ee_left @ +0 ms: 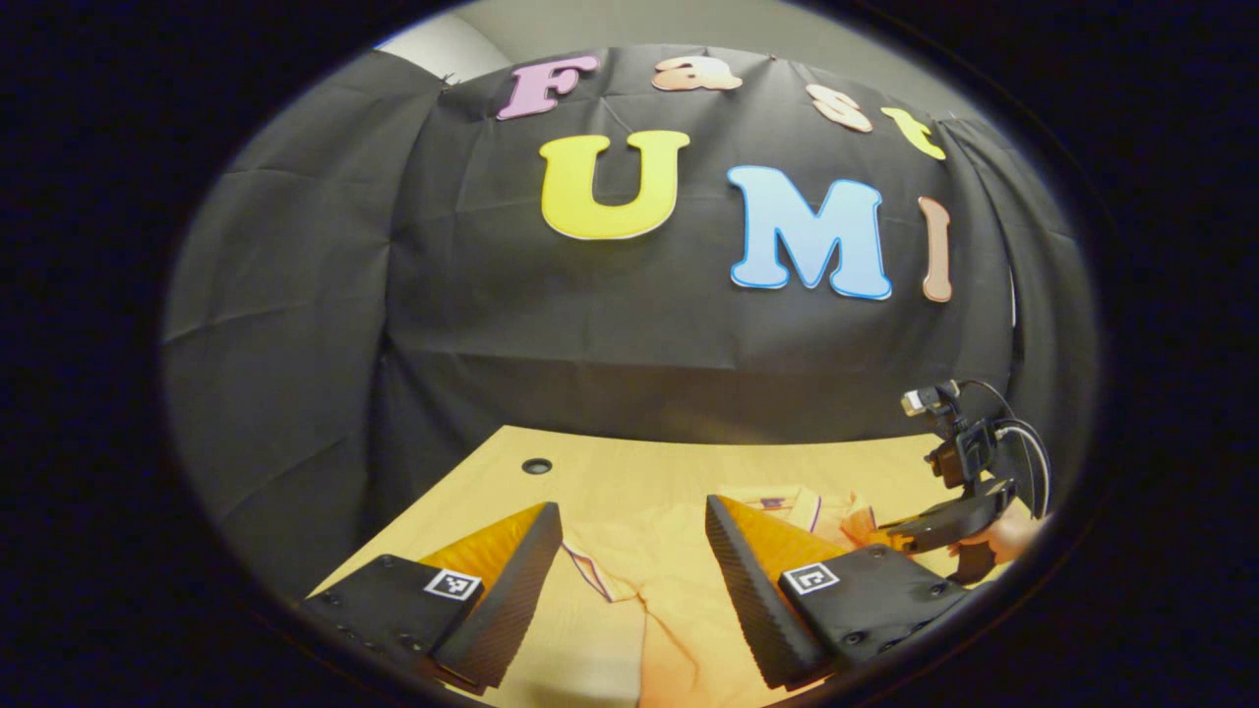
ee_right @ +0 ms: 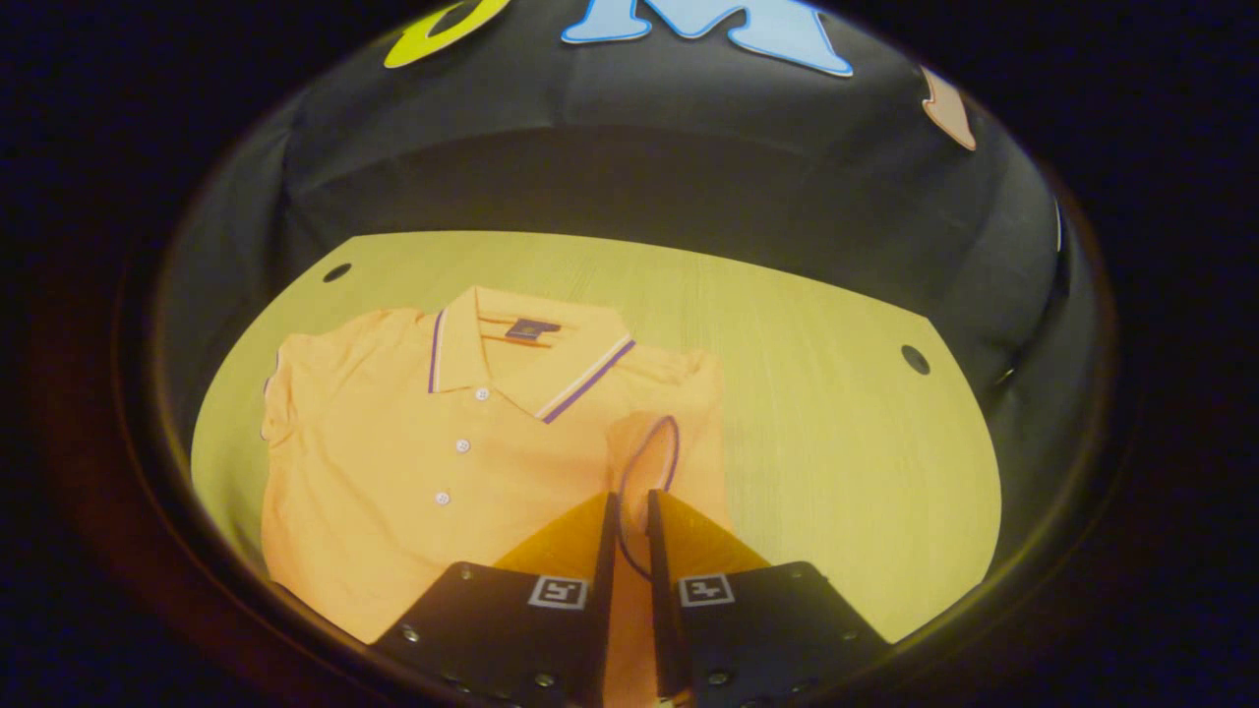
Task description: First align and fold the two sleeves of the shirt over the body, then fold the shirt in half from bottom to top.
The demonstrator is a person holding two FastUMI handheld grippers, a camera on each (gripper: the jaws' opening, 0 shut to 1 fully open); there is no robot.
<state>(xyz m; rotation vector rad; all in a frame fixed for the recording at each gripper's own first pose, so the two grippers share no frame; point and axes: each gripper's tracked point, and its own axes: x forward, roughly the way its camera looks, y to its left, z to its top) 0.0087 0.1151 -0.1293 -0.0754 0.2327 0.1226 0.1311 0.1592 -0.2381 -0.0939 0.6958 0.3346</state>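
An orange polo shirt (ee_right: pixel 413 462) lies face up on the wooden table (ee_right: pixel 836 442), its striped collar (ee_right: pixel 531 359) toward the far wall. My right gripper (ee_right: pixel 629 501) is shut on the shirt's near sleeve (ee_right: pixel 649 457), whose purple-trimmed cuff stands up in a loop just past the fingertips. The other sleeve (ee_right: pixel 280 379) lies flat at the far left. In the left gripper view my left gripper (ee_left: pixel 632 511) hangs open above the shirt (ee_left: pixel 639 551), with a striped sleeve edge (ee_left: pixel 590 575) between its fingers and nothing held. The right gripper (ee_left: pixel 890 536) shows farther off to the right.
The table has a round hole near each far corner (ee_right: pixel 336 272) (ee_right: pixel 915 359). Bare tabletop lies to the right of the shirt. A hand (ee_left: pixel 1008 539) holds the right gripper at the left gripper view's right edge. The black booth wall stands close behind the table.
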